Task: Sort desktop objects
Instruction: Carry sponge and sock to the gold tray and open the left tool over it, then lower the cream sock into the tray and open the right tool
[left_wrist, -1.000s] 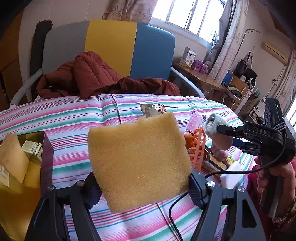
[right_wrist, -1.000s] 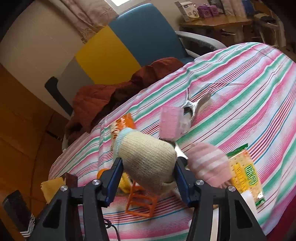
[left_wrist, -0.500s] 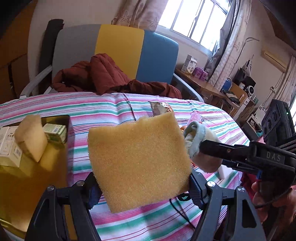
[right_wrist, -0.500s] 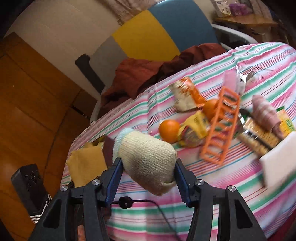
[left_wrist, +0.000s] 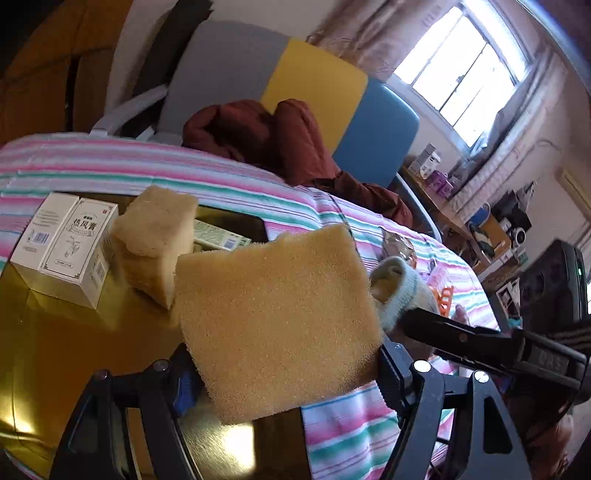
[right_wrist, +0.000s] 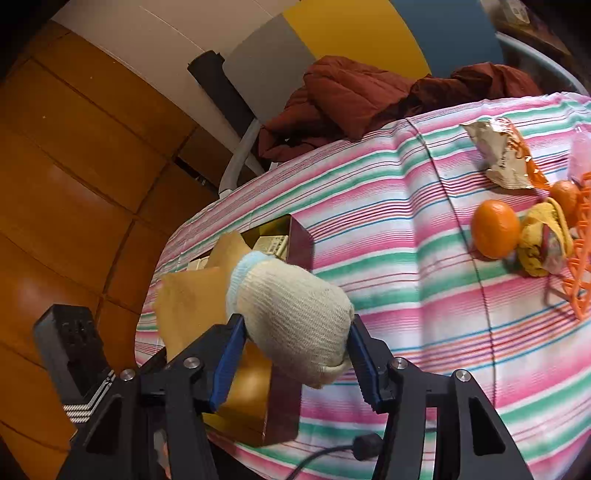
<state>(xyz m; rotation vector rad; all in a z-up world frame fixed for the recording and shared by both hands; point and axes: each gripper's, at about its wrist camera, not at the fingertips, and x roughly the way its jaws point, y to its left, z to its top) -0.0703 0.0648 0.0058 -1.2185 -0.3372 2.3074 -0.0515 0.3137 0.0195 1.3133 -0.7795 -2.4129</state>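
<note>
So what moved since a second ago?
Both tongs swung over toward the gold box. The left tongs brought the yellow sponge above it, and the right tongs carried the rolled sock up beside it. Nothing was let go: both grips are the same, and the oranges stayed on the striped cloth.

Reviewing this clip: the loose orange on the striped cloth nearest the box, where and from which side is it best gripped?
The orange is round, so grip across its widest middle, coming from above. Its left side is clear cloth; the yellow wrapper touches its right, so set the pads front and back, probably.
</note>
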